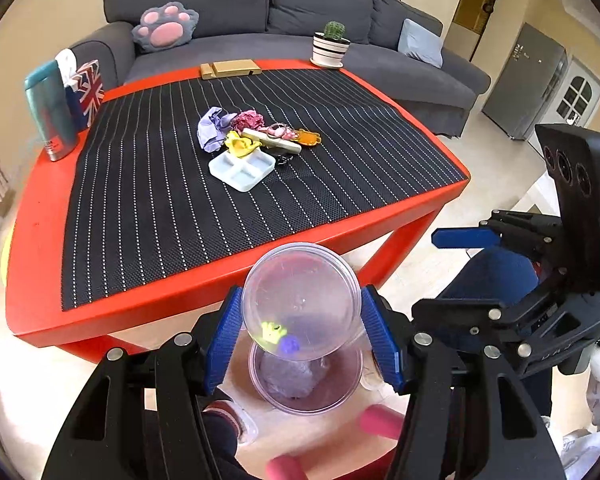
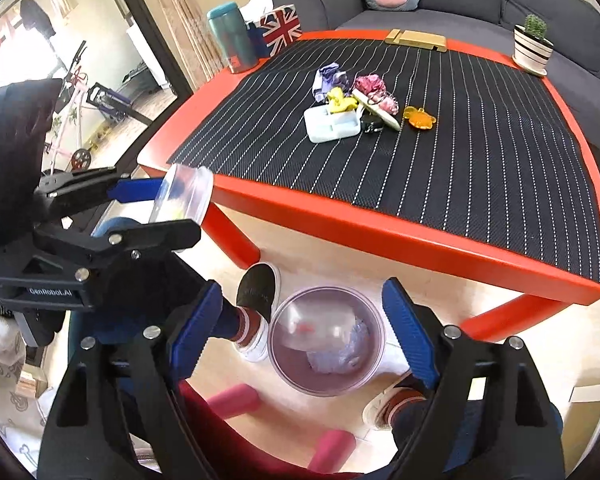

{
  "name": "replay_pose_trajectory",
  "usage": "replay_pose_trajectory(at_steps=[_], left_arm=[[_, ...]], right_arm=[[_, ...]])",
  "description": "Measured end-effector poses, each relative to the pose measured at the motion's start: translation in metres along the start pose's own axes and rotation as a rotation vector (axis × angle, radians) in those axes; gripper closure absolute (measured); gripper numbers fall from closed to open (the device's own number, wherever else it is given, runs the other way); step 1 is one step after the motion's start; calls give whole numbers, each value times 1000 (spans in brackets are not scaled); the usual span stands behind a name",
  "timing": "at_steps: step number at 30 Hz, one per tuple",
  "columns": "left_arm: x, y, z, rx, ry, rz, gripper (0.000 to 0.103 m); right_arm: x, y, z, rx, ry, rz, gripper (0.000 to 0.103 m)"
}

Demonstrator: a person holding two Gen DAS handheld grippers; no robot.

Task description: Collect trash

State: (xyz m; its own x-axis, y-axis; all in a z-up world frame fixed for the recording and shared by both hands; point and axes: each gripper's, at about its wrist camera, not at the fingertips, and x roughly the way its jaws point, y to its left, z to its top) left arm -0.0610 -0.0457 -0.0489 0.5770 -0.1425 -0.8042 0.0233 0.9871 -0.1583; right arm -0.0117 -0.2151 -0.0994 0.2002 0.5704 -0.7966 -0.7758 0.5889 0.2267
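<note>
Left tool (image 1: 302, 334) grips the clear round plastic cup (image 1: 301, 300); tip it squarely over the translucent floor bin (image 1: 305, 380), lower centre; right tool (image 2: 302, 330) gapes empty.

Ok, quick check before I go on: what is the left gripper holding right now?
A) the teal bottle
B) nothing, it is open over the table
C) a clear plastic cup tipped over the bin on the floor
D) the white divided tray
C: the left gripper has its blue fingers clamped on the clear plastic cup, tilted above the bin on the floor.
</note>
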Motion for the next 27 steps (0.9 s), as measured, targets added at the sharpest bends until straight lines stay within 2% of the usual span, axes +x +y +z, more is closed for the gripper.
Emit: replay_pose_trajectory(at_steps=[15, 16, 17, 19, 27], left_arm=[[5, -15, -3, 49, 26, -35, 44], [5, -16, -3, 51, 26, -38, 40], [4, -17, -3, 51, 24, -42, 24], [1, -17, -3, 42, -3, -51, 13], [3, -14, 0, 26, 1, -40, 12]], right_arm=[[-14, -12, 0, 30, -30, -36, 16], [-16, -13, 0, 31, -32, -39, 16], [-16, -13, 0, 33, -34, -43, 16], [-18, -16, 1, 38, -37, -44, 16], [-21, -16, 1, 42, -43, -45, 14]])
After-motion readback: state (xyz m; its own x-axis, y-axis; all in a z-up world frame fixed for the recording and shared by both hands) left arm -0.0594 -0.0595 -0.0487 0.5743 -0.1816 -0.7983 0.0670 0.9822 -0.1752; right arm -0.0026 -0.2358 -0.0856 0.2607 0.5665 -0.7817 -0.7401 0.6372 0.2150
